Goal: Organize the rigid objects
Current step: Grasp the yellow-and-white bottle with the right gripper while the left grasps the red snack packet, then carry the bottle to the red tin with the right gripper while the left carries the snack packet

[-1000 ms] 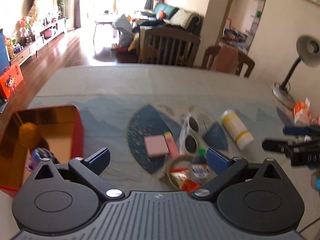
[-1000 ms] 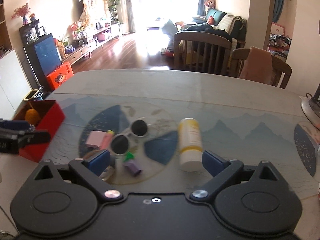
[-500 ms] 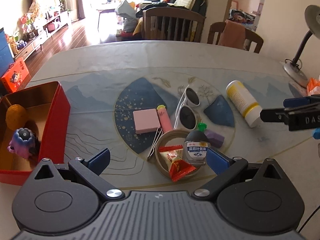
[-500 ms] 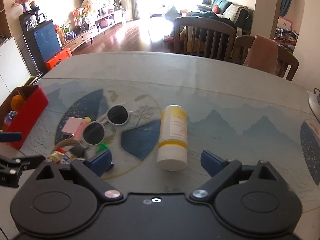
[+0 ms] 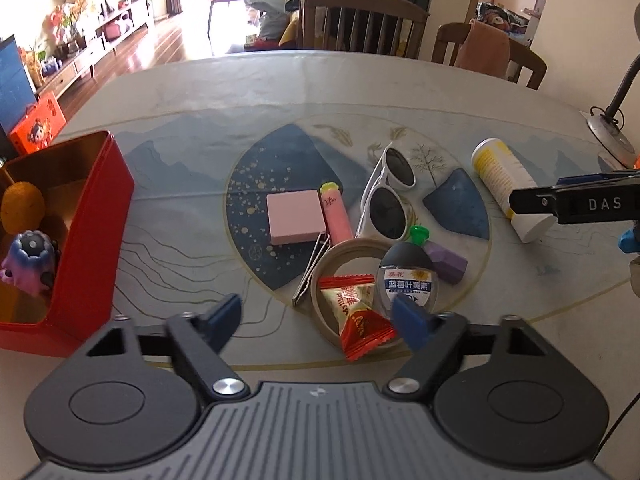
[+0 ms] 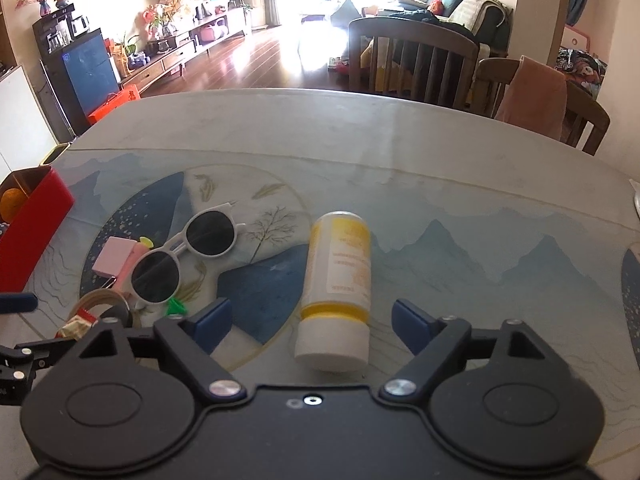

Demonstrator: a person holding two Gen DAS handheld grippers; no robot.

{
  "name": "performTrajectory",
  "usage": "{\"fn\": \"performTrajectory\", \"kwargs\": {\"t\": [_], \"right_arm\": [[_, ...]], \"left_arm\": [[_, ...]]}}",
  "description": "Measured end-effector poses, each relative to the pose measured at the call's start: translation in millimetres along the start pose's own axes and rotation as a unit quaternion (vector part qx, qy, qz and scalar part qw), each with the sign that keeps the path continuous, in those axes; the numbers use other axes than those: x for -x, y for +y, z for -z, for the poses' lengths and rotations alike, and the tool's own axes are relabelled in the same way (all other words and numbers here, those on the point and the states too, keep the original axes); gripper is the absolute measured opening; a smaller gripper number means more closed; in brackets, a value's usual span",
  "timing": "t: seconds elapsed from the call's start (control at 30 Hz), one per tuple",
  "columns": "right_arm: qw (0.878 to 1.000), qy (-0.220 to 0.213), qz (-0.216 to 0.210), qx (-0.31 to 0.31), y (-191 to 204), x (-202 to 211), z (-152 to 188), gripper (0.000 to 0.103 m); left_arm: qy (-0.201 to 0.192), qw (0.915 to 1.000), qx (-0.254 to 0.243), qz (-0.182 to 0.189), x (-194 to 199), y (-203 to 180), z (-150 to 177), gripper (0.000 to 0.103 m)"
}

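Clutter on the desk (image 5: 200, 92): we see white sunglasses (image 5: 386, 192), a pink pad (image 5: 295, 217), a tape ring (image 5: 352, 292) holding a red candy packet (image 5: 356, 316), and a small dark bottle (image 5: 406, 280). Left gripper (image 5: 316, 316) hovers near the ring, jaws wide apart, empty. Right gripper (image 6: 310, 322) straddles the near end of the lying yellow-white bottle (image 6: 338, 288), jaws wide, not gripping. A red box (image 5: 86, 240) sits far left.

Both grippers are the same build: matte black plastic, two big round discs at the base, angled arms with shiny silver screws, and blue pads on the fingertips. The left gripper (image 5: 318, 318) has a ribbed grey panel, and the right gripper (image 6: 310, 322) has a smooth black one. White "DAS" lettering shows on the right one's side.
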State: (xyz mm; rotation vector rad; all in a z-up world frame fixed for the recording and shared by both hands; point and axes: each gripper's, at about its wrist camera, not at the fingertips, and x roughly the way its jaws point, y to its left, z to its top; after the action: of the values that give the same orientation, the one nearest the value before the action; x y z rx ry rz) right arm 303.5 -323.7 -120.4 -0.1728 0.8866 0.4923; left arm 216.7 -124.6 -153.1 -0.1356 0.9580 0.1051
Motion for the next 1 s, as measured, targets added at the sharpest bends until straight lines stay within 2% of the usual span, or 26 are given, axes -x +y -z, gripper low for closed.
{"fn": "performTrajectory", "kwargs": {"t": [0.03, 0.1, 0.27, 0.33, 0.4, 0.47, 0.5, 0.7, 0.73, 0.77, 1.0], "right_arm": [[1.0, 0.0, 0.001, 0.002, 0.8, -1.7, -1.0, 0.084], [1.0, 0.001, 0.0, 0.004, 1.1, -4.7, -2.5, 0.082], [1.0, 0.009, 0.002, 0.012, 3.4, -13.9, -4.5, 0.072], [1.0, 0.011, 0.01, 0.016, 4.2, -17.7, -4.6, 0.071], [1.0, 0.01, 0.016, 0.018, 4.7, -20.1, -4.4, 0.065], [0.999, 0.013, 0.026, 0.021, 4.8, -22.0, -3.2, 0.047], [0.999, 0.018, 0.029, 0.02, 3.9, -23.2, -2.6, 0.045], [0.999, 0.015, 0.031, 0.02, 4.0, -16.9, 3.8, 0.044], [0.999, 0.012, 0.027, 0.015, 4.1, -13.7, 5.1, 0.044], [1.0, 0.009, 0.025, 0.012, 4.9, -9.7, 6.7, 0.044], [1.0, -0.008, 0.005, 0.0, 19.1, 23.9, 15.9, 0.044]], "left_arm": [[0.0, 1.0, 0.003, 0.005, -0.1, 0.7, -0.4, 0.069], [0.005, 1.0, 0.0, 0.008, -1.9, -0.7, -1.6, 0.055], [0.02, 0.9996, 0.003, 0.022, -7.7, -0.1, -0.8, 0.033], [0.019, 0.9995, 0.003, 0.024, -8.4, 0.2, -1.2, 0.032], [0.018, 0.9995, 0.0, 0.025, -8.7, -0.3, -1.8, 0.03], [0.018, 0.9995, -0.001, 0.027, -9.0, 0.1, -2.3, 0.03], [0.018, 0.9995, -0.001, 0.028, -9.0, 0.3, -2.6, 0.029], [0.016, 0.9993, 0.007, 0.032, -8.2, 4.9, -3.9, 0.029], [0.014, 0.9993, 0.008, 0.033, -7.4, 5.6, -4.2, 0.029], [0.013, 0.9993, 0.008, 0.034, -6.1, 6.5, -4.3, 0.023], [0.01, 0.9991, 0.014, 0.04, 1.0, 14.9, -4.7, 0.021]]}}
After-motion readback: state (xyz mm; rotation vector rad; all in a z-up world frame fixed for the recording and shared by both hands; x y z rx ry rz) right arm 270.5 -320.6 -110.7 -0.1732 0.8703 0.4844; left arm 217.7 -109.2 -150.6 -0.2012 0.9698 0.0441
